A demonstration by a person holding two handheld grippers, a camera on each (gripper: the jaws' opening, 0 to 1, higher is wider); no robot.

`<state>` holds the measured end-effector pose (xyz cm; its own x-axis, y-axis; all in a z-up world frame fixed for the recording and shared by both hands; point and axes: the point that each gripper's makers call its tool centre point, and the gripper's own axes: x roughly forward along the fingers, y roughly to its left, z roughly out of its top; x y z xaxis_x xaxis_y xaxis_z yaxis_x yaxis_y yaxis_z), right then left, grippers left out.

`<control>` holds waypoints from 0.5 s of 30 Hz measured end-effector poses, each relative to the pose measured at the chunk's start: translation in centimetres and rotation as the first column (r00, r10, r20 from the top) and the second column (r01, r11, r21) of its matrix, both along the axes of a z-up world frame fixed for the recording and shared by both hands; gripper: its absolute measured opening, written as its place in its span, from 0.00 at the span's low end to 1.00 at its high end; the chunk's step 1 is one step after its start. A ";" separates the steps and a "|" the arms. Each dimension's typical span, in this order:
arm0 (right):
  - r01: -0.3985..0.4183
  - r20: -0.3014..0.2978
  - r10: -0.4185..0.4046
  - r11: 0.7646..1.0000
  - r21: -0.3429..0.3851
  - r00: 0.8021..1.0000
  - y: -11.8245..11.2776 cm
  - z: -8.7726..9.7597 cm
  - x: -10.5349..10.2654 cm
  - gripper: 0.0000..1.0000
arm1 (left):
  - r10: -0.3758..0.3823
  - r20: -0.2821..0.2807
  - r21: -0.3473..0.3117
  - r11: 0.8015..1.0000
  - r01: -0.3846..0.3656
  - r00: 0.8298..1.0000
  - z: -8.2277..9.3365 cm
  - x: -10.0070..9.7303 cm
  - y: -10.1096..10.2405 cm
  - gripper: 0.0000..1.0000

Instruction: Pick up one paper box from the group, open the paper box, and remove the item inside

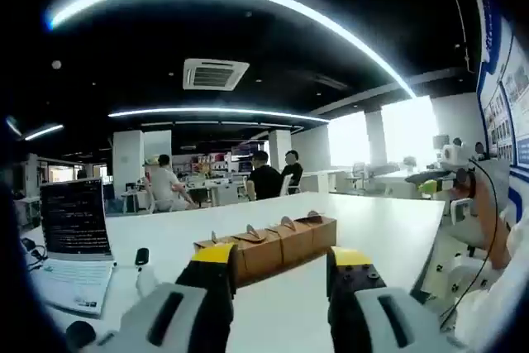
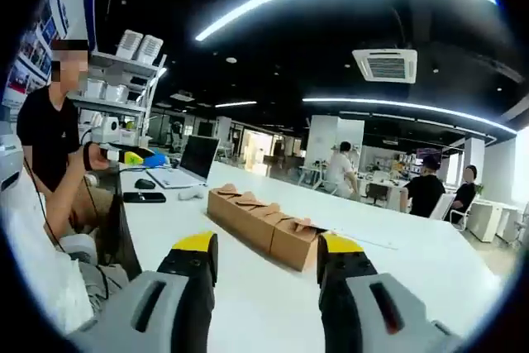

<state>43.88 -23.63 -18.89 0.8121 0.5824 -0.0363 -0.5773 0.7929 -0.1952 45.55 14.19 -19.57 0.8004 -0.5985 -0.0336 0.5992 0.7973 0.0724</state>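
brown paper boxes (image 1: 269, 245) lined mid-table, both tongs parted, apart.

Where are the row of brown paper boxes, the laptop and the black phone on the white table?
Row of paper boxes (image 2: 260, 226): right gripper view, on the side wall of a middle box.
Laptop (image 1: 76, 219): left gripper view, on its lit screen.
Black phone (image 2: 144, 197): right gripper view, on its flat top face.

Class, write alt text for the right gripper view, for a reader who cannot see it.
A row of brown paper boxes lies on a white table, just beyond the open yellow-tipped jaws of the right gripper. At the table's far end sit a laptop, a mouse and a phone, with a seated person at left.
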 end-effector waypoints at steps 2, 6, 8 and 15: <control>0.001 0.000 -0.001 1.000 0.000 1.000 0.0 0.0 0.0 0.49 | -0.001 0.002 -0.004 1.000 0.001 1.000 0.1 -0.1 0.0 0.44; 0.001 0.000 -0.001 1.000 0.001 1.000 0.0 0.0 0.0 0.49 | 0.000 0.007 -0.007 1.000 0.000 1.000 0.3 -0.2 0.2 0.44; 0.001 -0.002 -0.001 1.000 0.001 1.000 0.1 -0.1 0.1 0.49 | 0.000 0.007 -0.014 1.000 0.000 1.000 0.3 -0.2 0.3 0.44; -0.004 -0.003 0.004 1.000 -0.006 1.000 0.2 -0.2 0.0 0.49 | 0.003 0.008 -0.013 1.000 -0.003 1.000 0.4 -0.2 0.4 0.44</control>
